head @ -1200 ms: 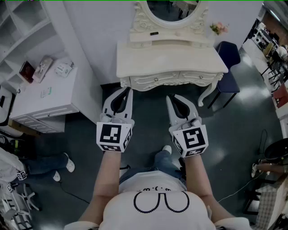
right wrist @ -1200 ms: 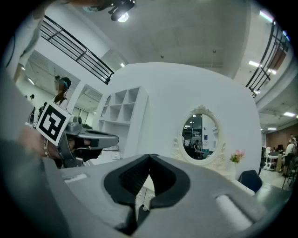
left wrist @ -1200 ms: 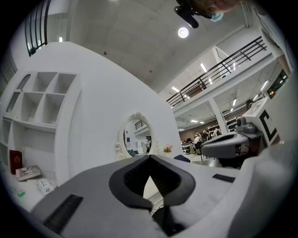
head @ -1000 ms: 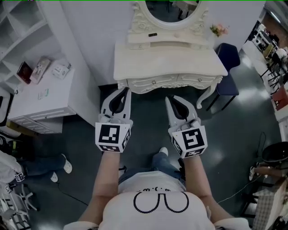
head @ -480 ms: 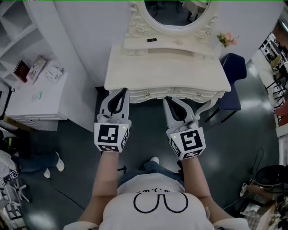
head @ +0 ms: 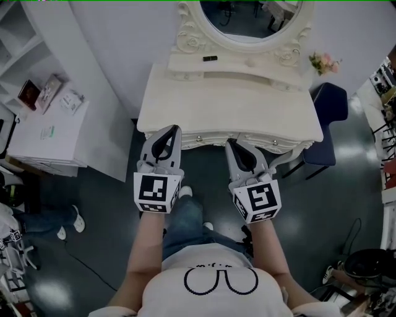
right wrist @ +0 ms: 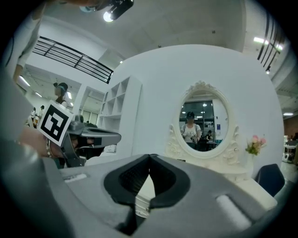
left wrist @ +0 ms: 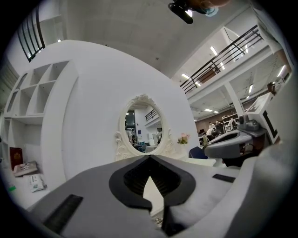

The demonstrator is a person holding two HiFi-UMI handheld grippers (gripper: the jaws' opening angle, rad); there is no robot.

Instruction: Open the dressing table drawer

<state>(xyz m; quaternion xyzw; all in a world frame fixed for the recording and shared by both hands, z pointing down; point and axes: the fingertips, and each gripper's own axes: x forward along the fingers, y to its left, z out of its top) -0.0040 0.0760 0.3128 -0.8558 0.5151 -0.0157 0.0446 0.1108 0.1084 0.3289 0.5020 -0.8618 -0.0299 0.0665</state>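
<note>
The cream dressing table (head: 229, 105) with its oval mirror (head: 250, 15) stands straight ahead. Its drawer front (head: 213, 141) runs under the tabletop's near edge, closed, with small knobs (head: 199, 138). My left gripper (head: 177, 128) is shut and empty, its tips at the table's front edge over the left drawer. Also shut and empty, my right gripper (head: 228, 142) has its tips just before the drawer front near the middle. In the left gripper view the jaws (left wrist: 150, 156) meet below the mirror (left wrist: 142, 125). The right gripper view shows closed jaws (right wrist: 150, 156) under the mirror (right wrist: 198, 125).
A white side cabinet (head: 49, 133) with small items stands to the left, beside open white shelves (head: 25, 37). At the table's right end are a dark blue chair (head: 328, 111) and pink flowers (head: 323, 62). Another person's legs (head: 37, 223) lie at lower left.
Both grippers have moved forward together toward the dressing table, and their tips now reach its front edge. The jaws stayed shut.
</note>
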